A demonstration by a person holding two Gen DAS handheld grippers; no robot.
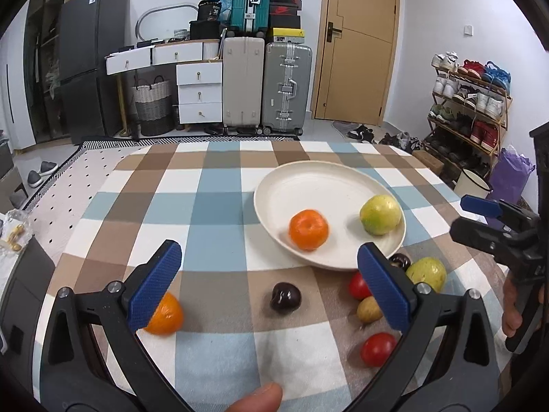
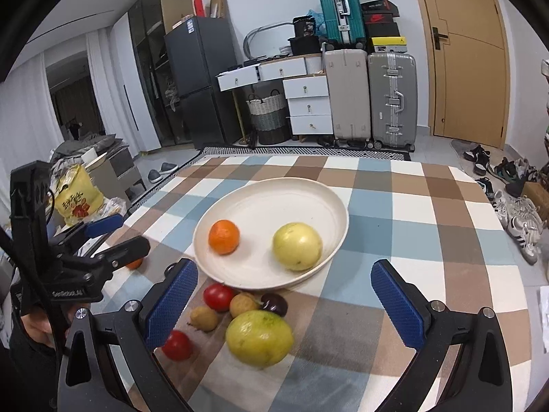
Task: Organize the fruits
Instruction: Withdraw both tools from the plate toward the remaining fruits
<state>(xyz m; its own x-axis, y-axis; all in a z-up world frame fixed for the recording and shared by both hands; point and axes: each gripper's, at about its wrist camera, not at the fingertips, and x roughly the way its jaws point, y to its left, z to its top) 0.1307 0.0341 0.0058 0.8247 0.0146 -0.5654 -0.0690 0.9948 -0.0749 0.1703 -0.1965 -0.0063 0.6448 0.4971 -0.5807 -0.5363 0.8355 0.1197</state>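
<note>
A cream plate (image 1: 308,185) (image 2: 274,202) on the checked tablecloth holds an orange (image 1: 308,229) (image 2: 223,236) and a yellow-green fruit (image 1: 380,214) (image 2: 297,246). On the cloth lie another orange (image 1: 165,315), a dark cherry (image 1: 284,297), a second dark cherry (image 2: 274,304), two red tomatoes (image 1: 377,348) (image 2: 218,296), small brown fruits (image 2: 204,318) and a large green fruit (image 2: 259,338) (image 1: 427,273). My left gripper (image 1: 271,292) is open and empty above the dark cherry. My right gripper (image 2: 284,309) is open and empty above the large green fruit.
The table's left edge borders a dotted rug (image 1: 58,192). Suitcases (image 1: 286,86), white drawers (image 1: 199,92) and a shoe rack (image 1: 470,103) stand beyond the far edge. A yellow bag (image 2: 77,199) sits left of the table.
</note>
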